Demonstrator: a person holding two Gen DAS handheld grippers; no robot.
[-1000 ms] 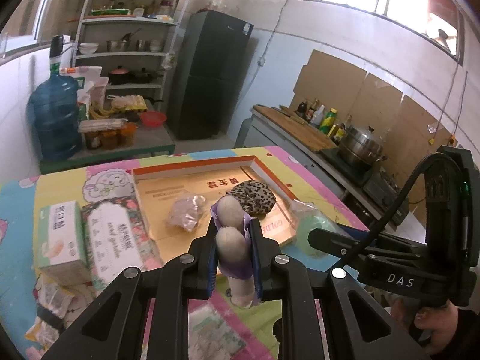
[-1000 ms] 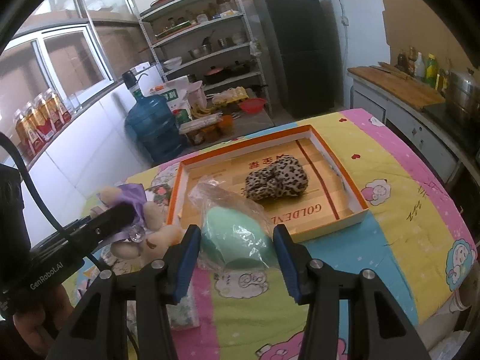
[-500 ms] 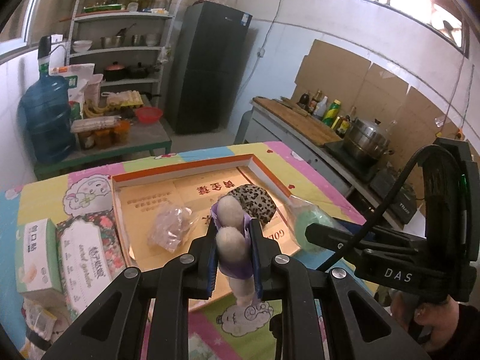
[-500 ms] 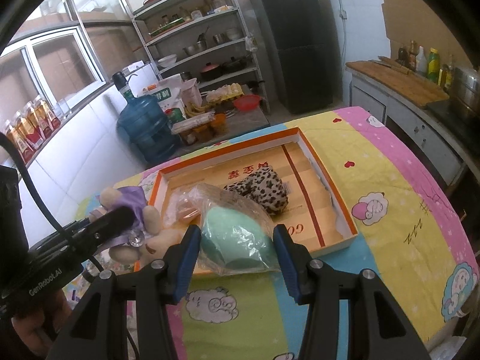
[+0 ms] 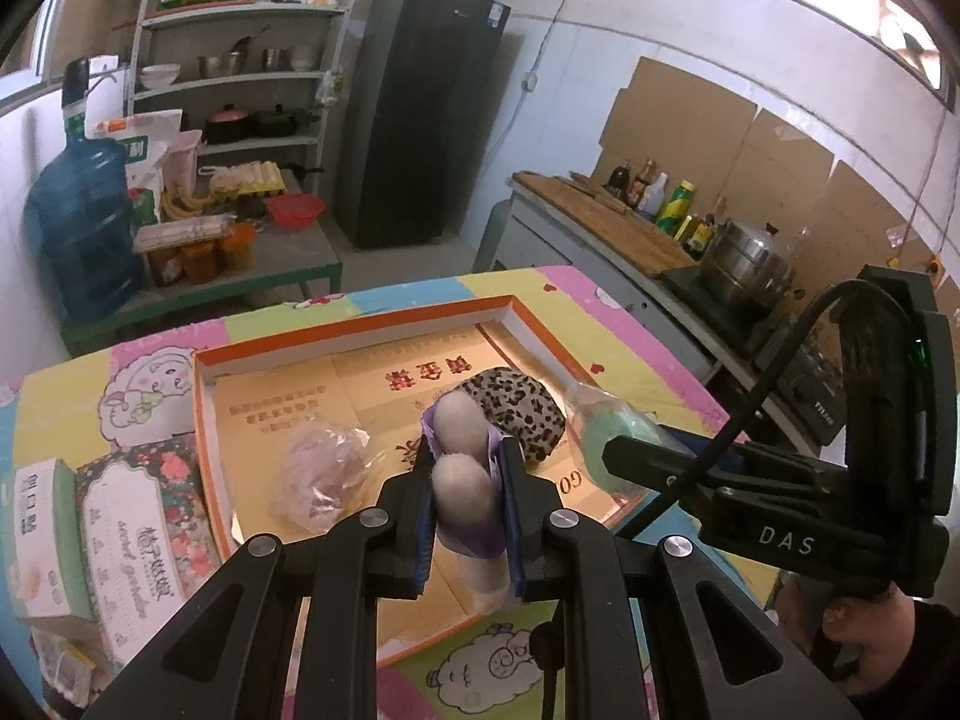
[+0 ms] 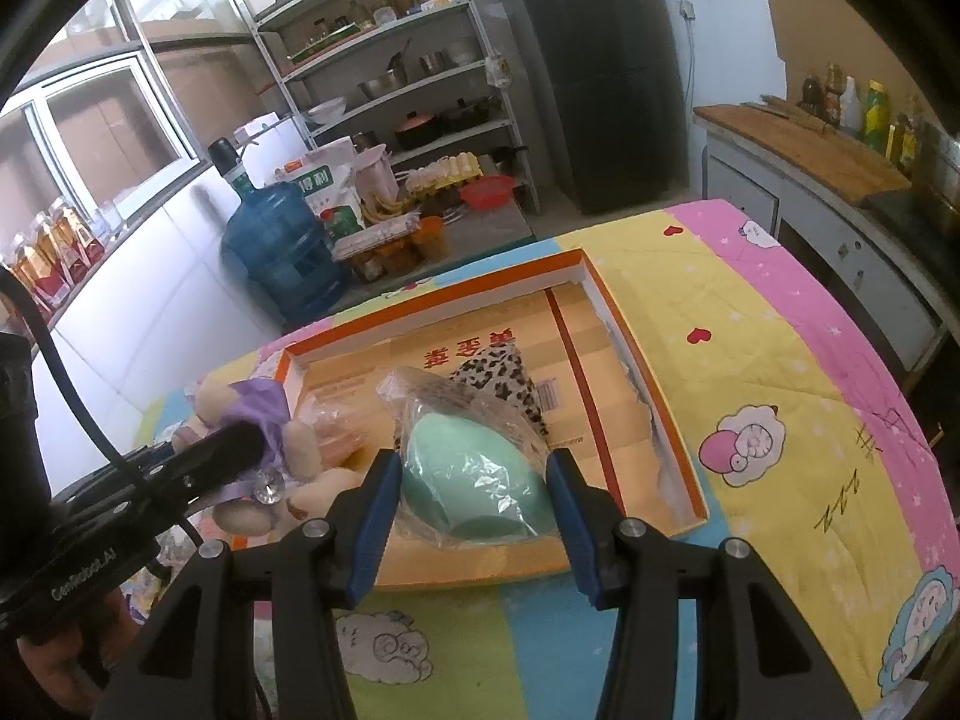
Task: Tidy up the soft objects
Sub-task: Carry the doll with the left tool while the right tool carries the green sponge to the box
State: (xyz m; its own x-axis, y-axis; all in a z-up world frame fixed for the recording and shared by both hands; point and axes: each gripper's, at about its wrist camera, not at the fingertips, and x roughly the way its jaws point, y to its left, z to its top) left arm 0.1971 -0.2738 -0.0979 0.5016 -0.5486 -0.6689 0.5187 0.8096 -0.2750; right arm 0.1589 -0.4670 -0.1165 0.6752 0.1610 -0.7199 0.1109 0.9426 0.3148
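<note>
Left gripper [image 5: 465,516]: black frame, silver screws, blue pads. Right gripper [image 6: 474,516]: same build, "DAS" marking, black cable, green LED. Bare hand [image 5: 852,630] at 4 o'clock, dark sleeve.

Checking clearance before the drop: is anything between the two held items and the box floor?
Mostly clear. The leopard pouch lies beyond the bagged green sponge; a small plastic bag lies left of the plush toy. Bare box floor remains.

A cream plush toy in purple cloth [image 5: 462,480] and a bagged mint-green egg-shaped sponge [image 6: 474,480] hang gripped above the shallow orange-rimmed cardboard tray [image 6: 660,384], where a leopard-print fabric bundle [image 5: 516,408] and a crumpled clear-wrapped pinkish item [image 5: 318,474] lie.
</note>
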